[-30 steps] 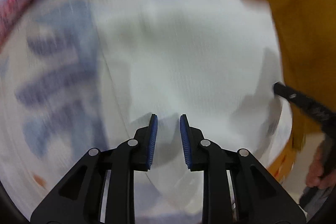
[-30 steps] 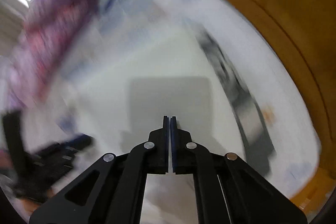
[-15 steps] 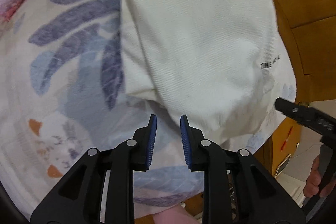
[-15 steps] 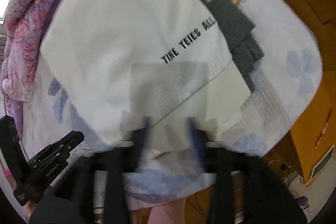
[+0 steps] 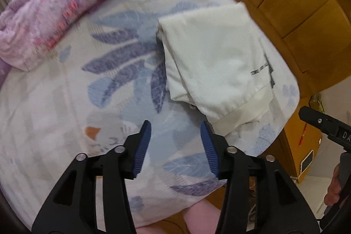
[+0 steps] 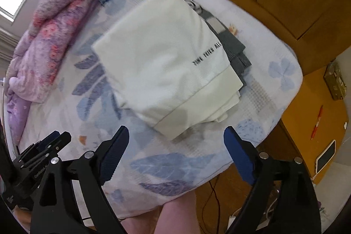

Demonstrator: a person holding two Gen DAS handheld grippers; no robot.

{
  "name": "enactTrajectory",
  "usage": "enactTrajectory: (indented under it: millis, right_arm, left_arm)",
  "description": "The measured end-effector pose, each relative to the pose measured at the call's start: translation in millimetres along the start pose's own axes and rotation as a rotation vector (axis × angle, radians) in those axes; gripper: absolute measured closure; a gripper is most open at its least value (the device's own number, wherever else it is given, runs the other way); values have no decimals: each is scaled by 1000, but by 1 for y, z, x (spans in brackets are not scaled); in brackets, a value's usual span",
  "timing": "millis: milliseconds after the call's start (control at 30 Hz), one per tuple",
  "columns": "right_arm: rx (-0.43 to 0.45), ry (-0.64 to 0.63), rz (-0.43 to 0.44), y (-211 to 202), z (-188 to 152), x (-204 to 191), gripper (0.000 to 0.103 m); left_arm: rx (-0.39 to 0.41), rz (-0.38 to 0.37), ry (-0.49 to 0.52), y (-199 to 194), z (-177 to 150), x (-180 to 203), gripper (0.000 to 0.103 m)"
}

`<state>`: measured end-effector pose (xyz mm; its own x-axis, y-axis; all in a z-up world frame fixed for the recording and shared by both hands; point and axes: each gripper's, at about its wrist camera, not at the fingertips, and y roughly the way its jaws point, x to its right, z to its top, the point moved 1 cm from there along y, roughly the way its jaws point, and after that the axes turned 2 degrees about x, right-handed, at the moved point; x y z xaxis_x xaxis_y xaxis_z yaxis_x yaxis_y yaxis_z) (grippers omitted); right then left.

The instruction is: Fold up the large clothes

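Right wrist view: right gripper (image 6: pixel 176 147) and left gripper (image 5: pixel 175 143) have just been opening and hold nothing. White garment (image 6: pixel 166 63) lies folded on the bed (image 6: pixel 283 71) near its edge. A careless touch could probably undo it.

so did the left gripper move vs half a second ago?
Yes. The left gripper has pulled up and away: the folded white garment and bed sheet look smaller, and the wooden headboard shows more. Its jaws have just been opening, nothing between them.
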<state>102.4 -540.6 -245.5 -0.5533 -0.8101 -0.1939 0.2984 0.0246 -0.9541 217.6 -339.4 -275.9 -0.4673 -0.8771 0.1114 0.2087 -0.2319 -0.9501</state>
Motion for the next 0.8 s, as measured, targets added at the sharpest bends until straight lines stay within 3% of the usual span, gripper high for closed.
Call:
enactTrajectory:
  millis: [267, 500, 800]
  right_arm:
    - [188, 26, 3, -73, -55, -46, 8]
    - [351, 99, -5, -121, -138, -89, 8]
    - [479, 109, -29, -175, -216, -147, 8]
  left_arm:
    - [139, 10, 82, -93, -43, -15, 33]
    - [294, -4, 202, -188, -92, -47, 12]
    - [479, -73, 334, -287, -155, -85, 7]
